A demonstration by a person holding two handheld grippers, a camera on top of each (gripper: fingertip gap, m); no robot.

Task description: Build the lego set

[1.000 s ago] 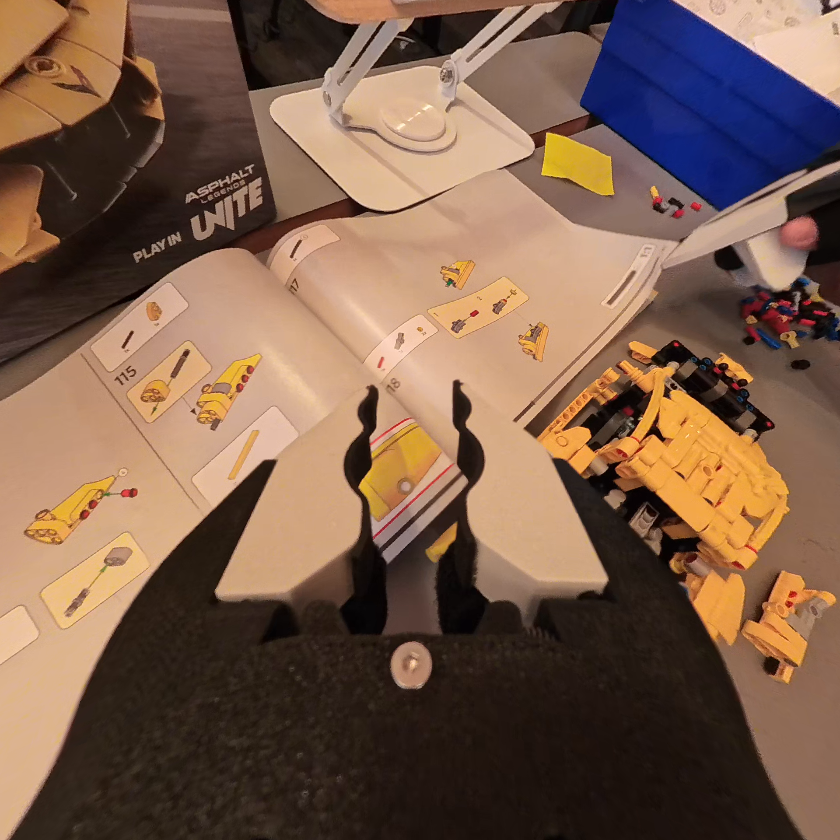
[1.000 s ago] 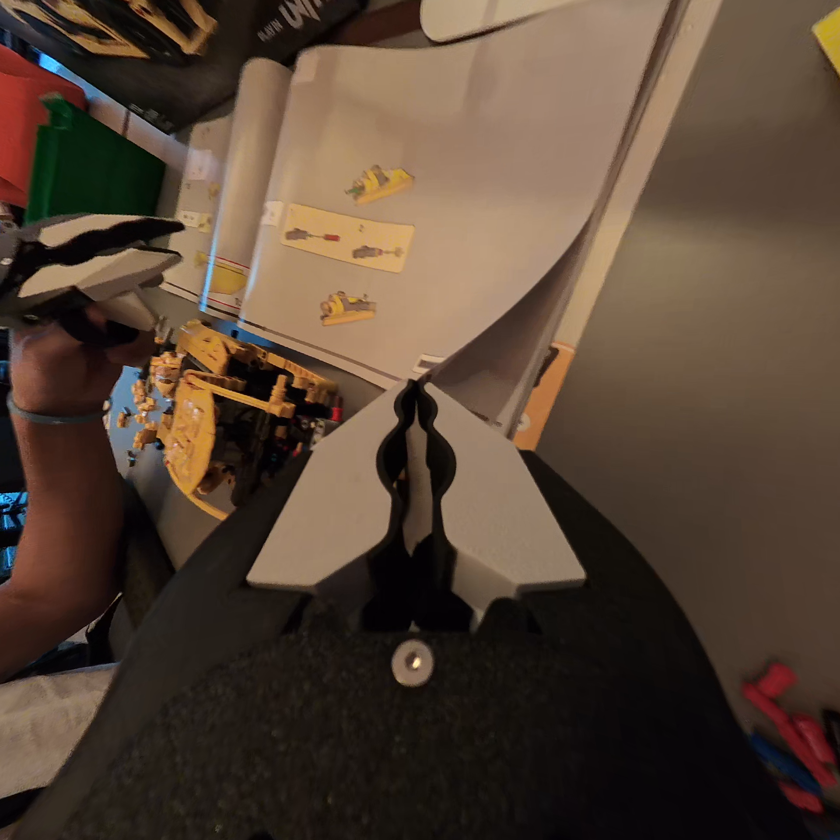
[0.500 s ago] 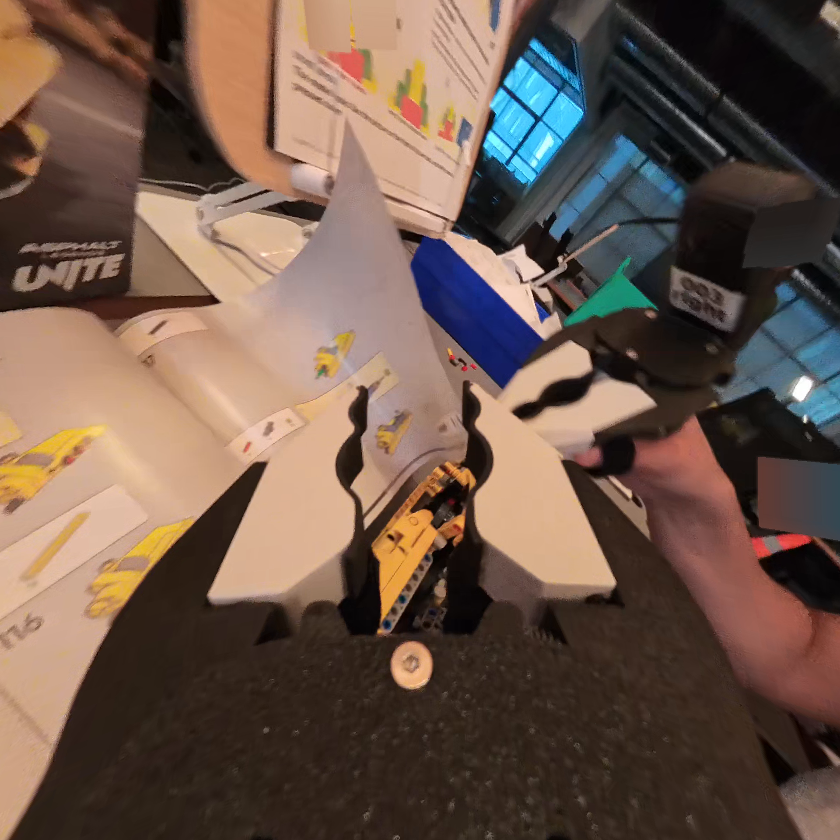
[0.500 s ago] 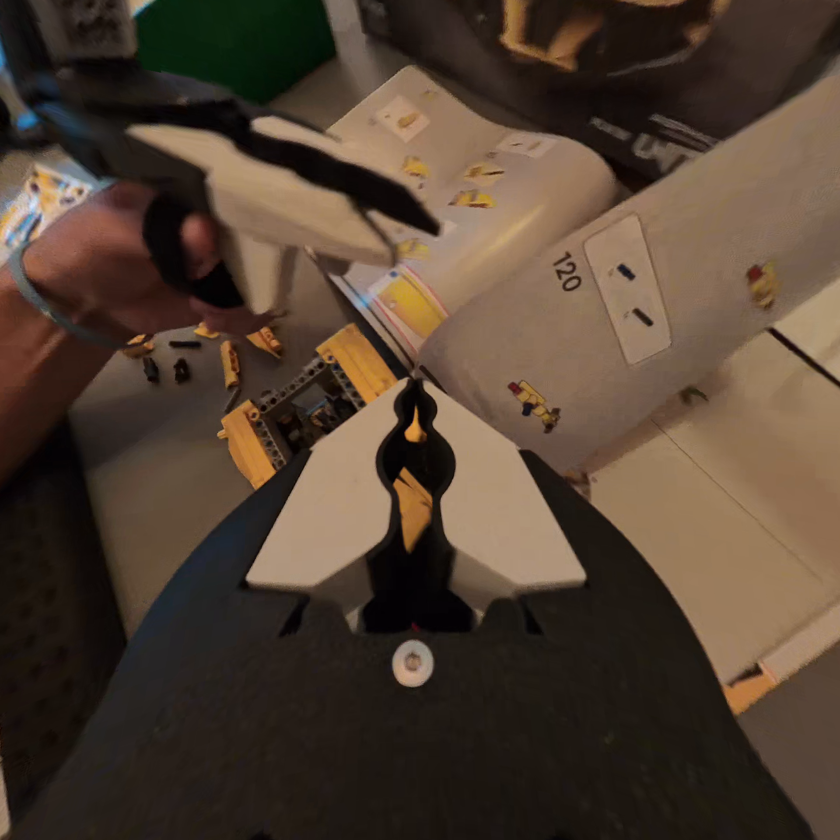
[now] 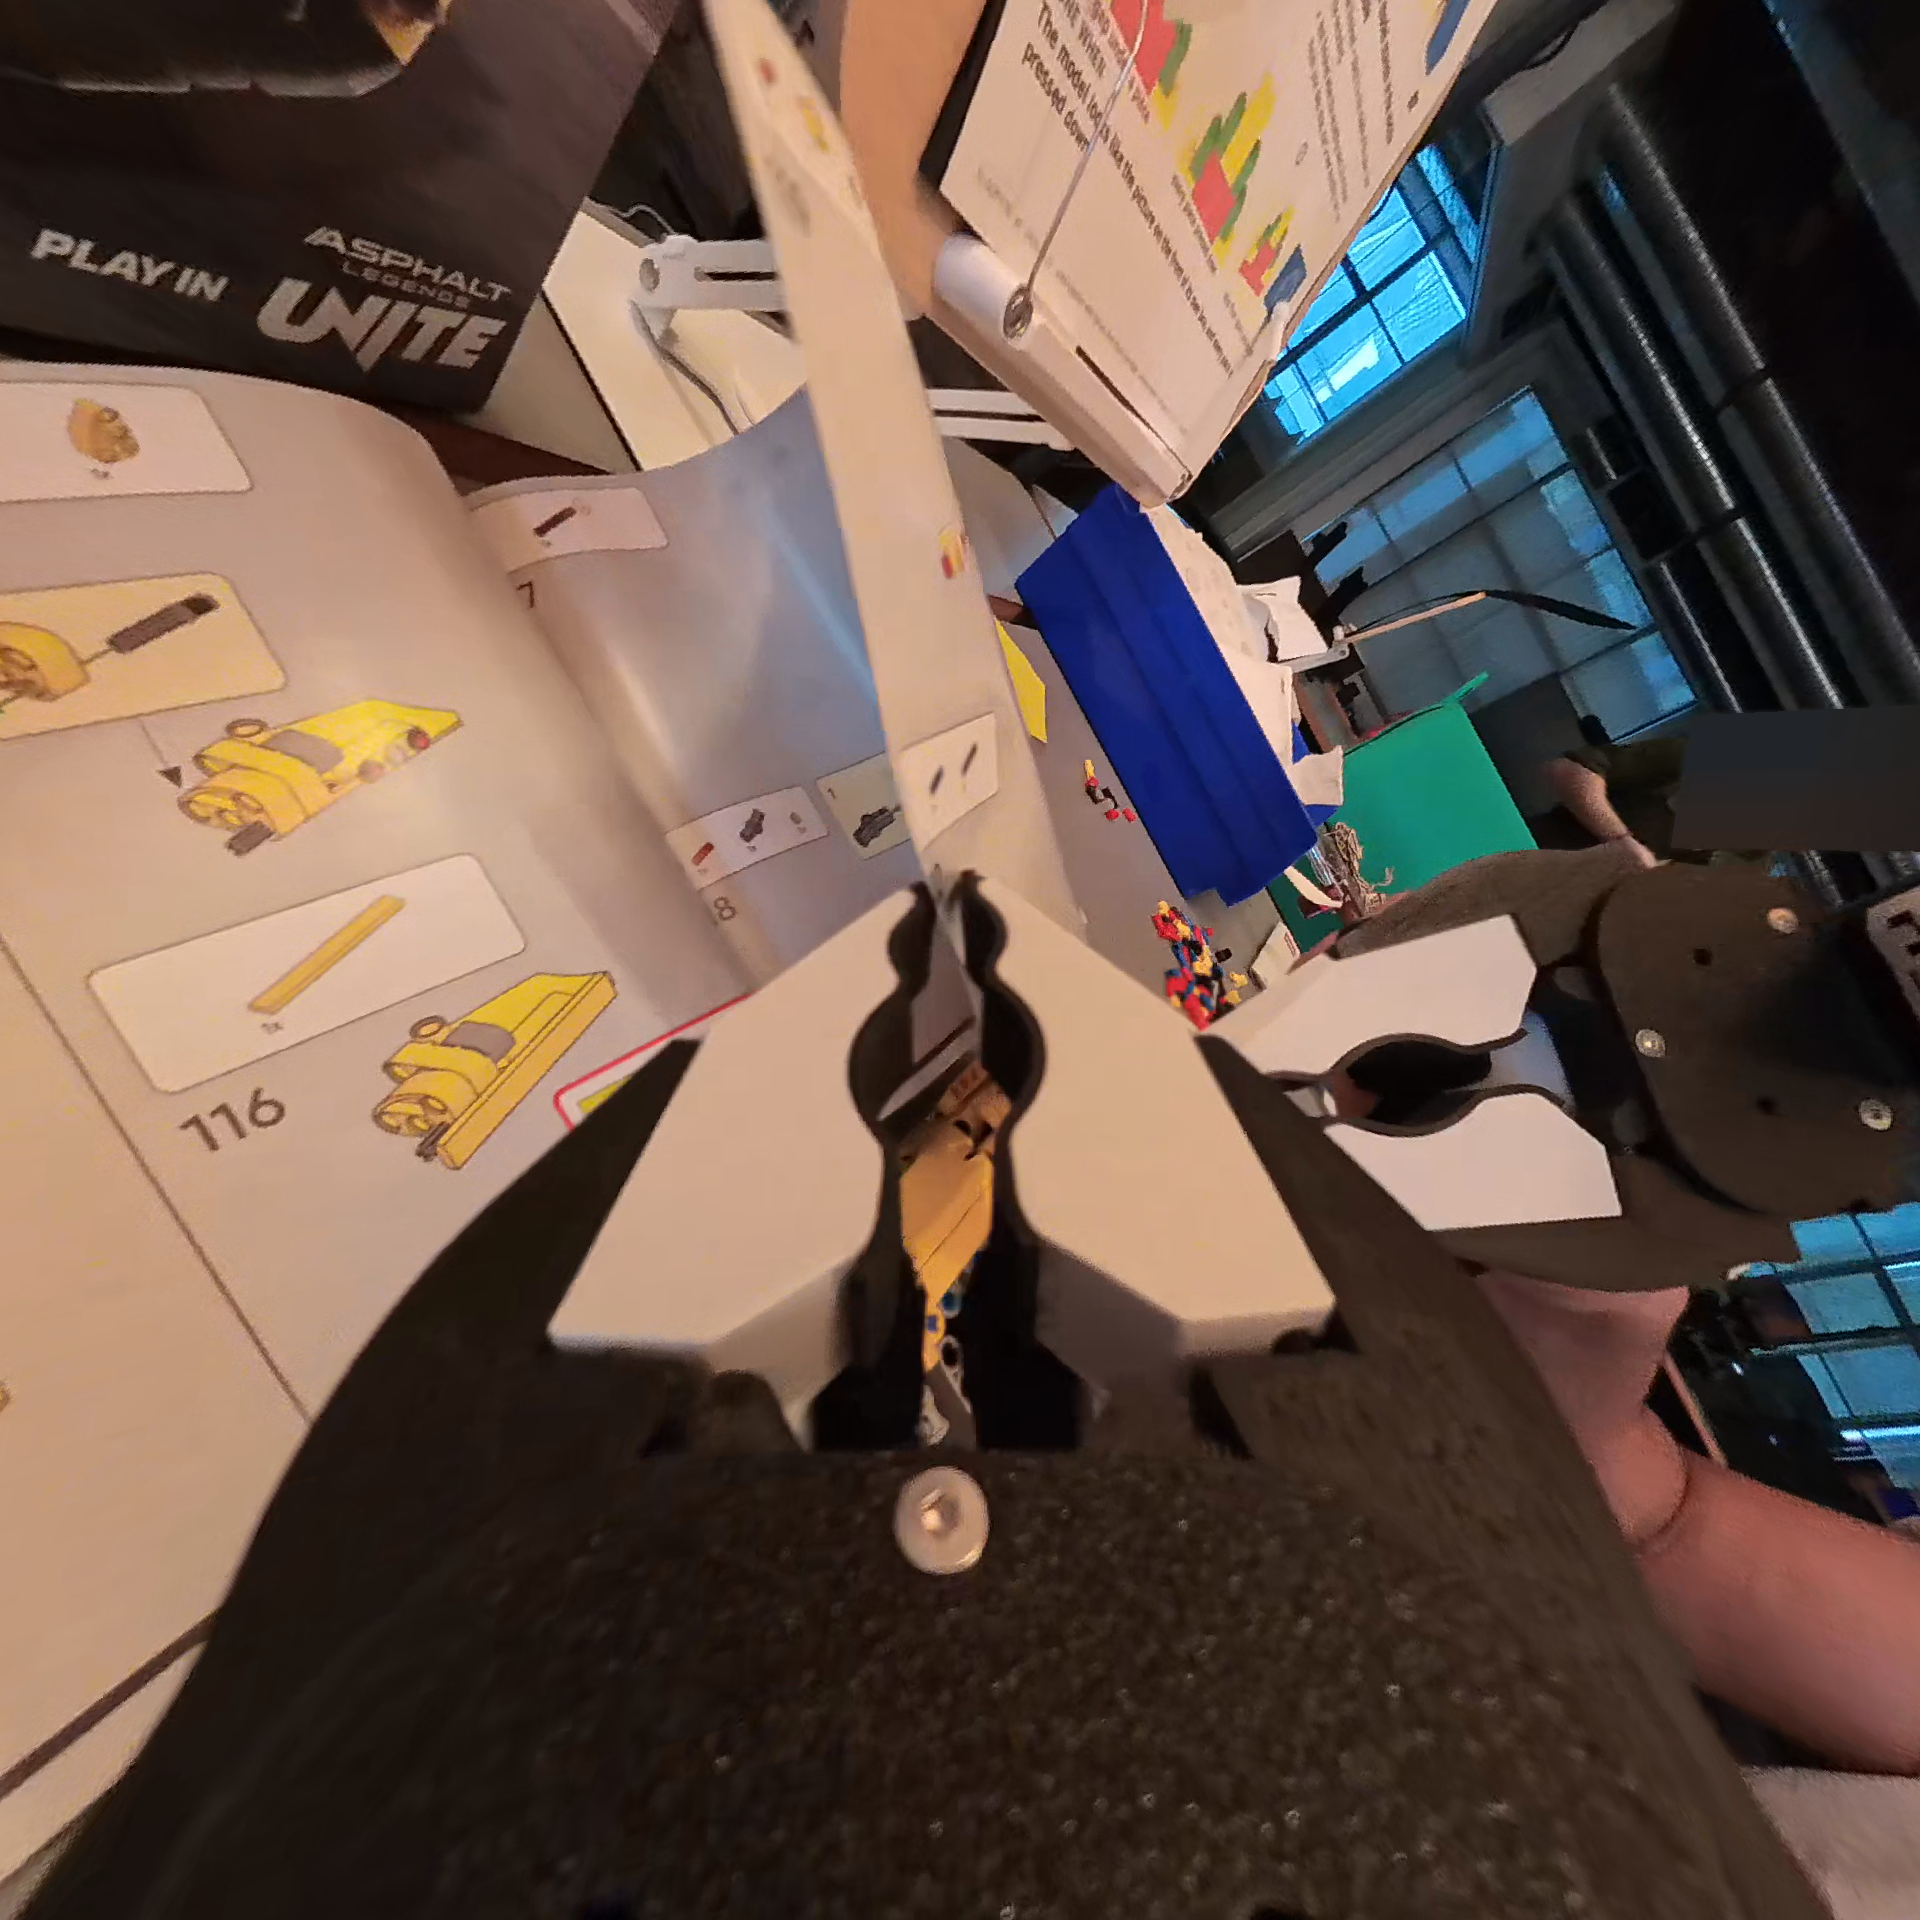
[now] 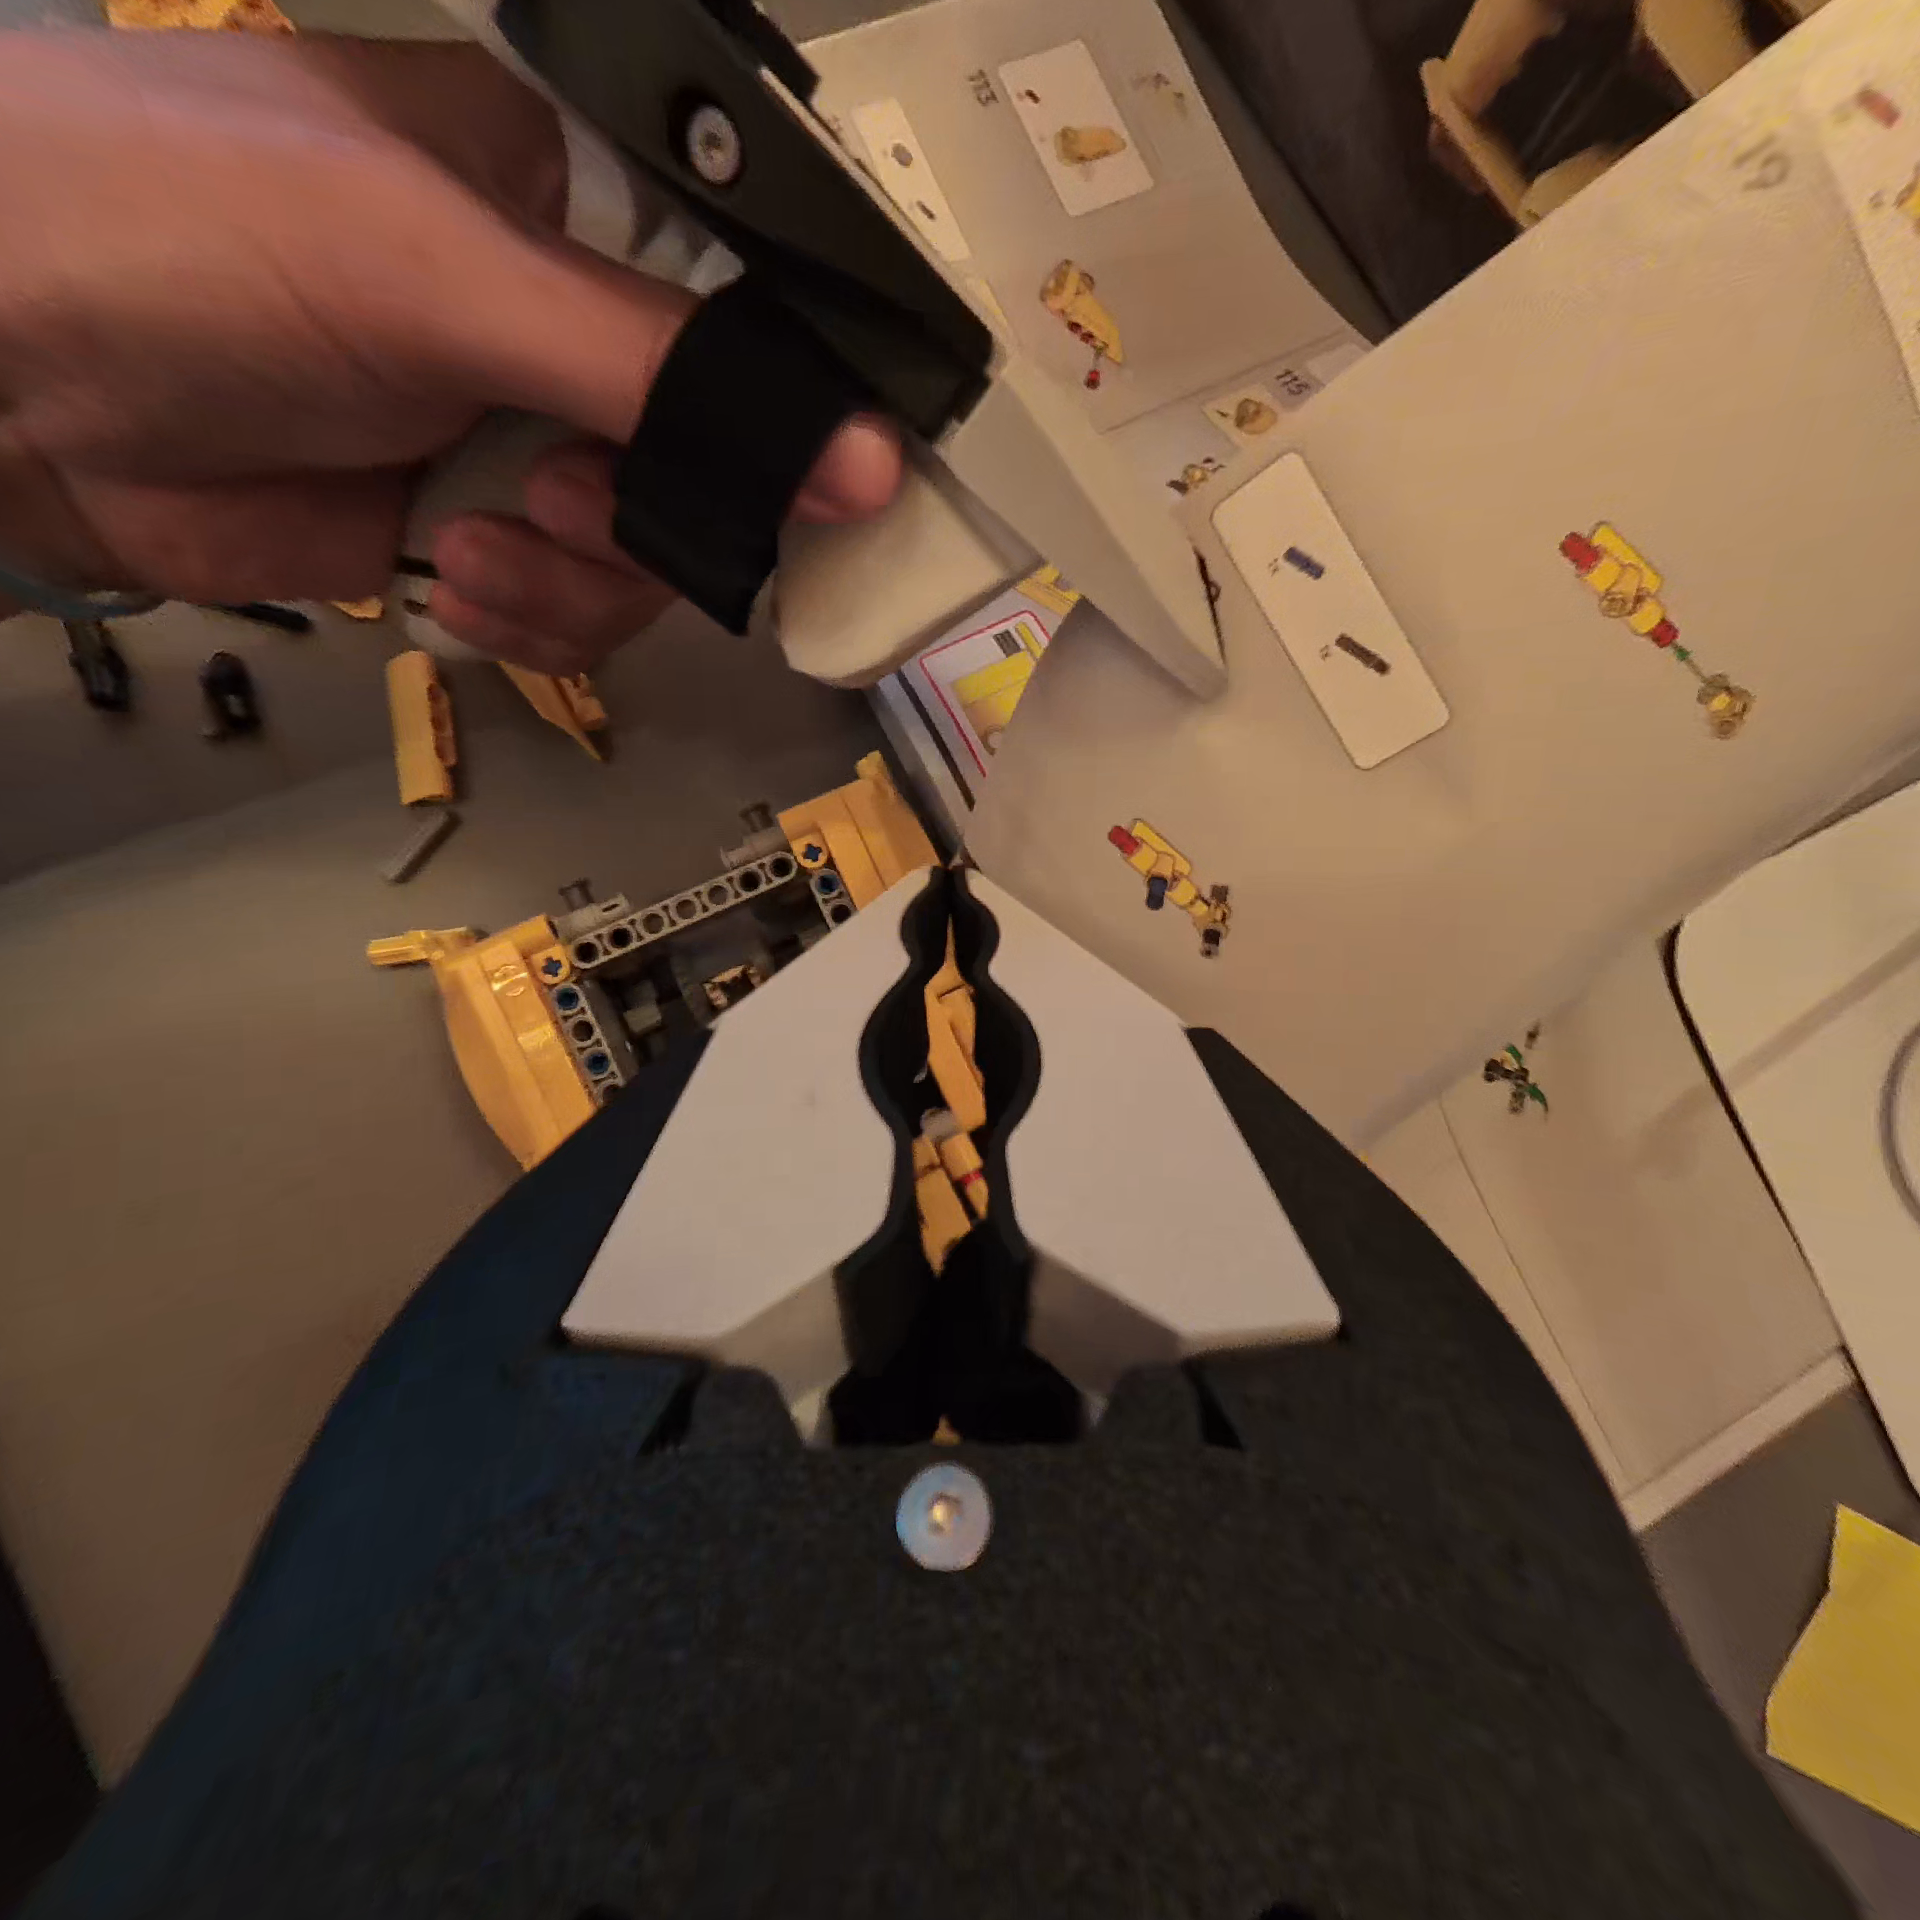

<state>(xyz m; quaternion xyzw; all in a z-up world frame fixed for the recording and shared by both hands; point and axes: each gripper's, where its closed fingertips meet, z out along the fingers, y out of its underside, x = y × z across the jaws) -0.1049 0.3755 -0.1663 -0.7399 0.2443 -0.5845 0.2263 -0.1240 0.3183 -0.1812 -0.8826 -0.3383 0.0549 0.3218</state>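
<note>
I am pinching the lifted page (image 5: pixel 883 582) of the instruction booklet (image 5: pixel 343 831) in my left gripper (image 5: pixel 943 896), jaws together on the page's lower corner. My right gripper (image 6: pixel 945 883) is closed at the tips; whether those tips are on the page edge just beyond them, I cannot tell. The yellow model (image 6: pixel 623 966) is lying on the table (image 6: pixel 208 1039) below the raised page, with loose yellow pieces (image 6: pixel 421 743) nearby.

Risks, as I judge them:
- The page is standing up under tension. Pulling further could tear it at the corner or the spine.
- A single thin sheet in smooth tips could slip out and fall back, losing the place.
- Swinging the page down over the model could knock it or scatter the small parts (image 5: pixel 1190 961) by the blue bin (image 5: pixel 1164 696).
- Both grippers are working close together and could collide.
</note>
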